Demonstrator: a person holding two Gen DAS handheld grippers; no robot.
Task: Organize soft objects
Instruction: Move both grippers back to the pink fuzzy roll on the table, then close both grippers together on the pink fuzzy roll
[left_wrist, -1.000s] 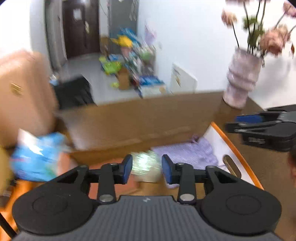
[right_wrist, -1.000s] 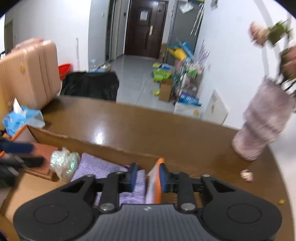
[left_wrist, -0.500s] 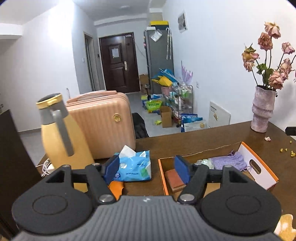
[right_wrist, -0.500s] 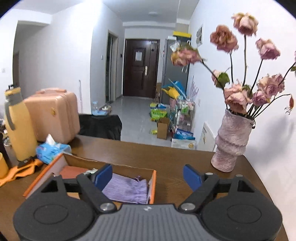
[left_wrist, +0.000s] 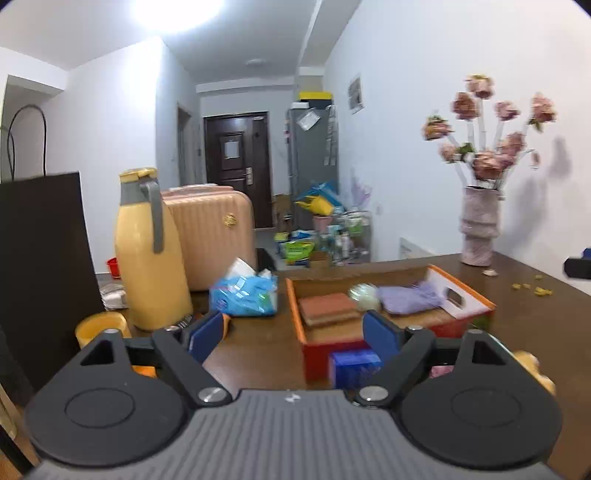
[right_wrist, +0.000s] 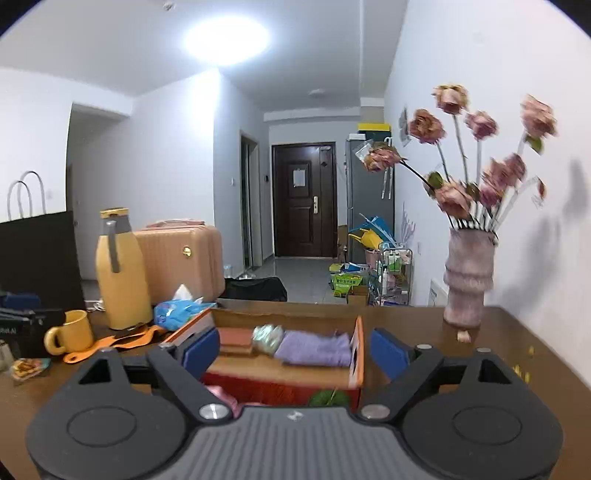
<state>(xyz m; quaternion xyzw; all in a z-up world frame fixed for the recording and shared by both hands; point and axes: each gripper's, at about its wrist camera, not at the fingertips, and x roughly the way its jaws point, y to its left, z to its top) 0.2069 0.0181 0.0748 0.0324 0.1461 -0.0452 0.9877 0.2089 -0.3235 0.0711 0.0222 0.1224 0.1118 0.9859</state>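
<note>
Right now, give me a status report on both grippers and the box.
Left gripper and right gripper open, empty, jaws just opened. Orange box holds purple cloth, brown pad, crinkly bundle. Nothing blocking.

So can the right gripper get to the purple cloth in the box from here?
Probably yes. The right gripper is open and empty, its jaws just widened, and the purple cloth lies uncovered in the open-topped box straight ahead. Only the box's near wall needs clearing.

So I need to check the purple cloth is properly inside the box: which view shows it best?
The right wrist view: the purple cloth lies nearer and unblocked in the orange box. The left wrist view shows it smaller and blurrier.
</note>
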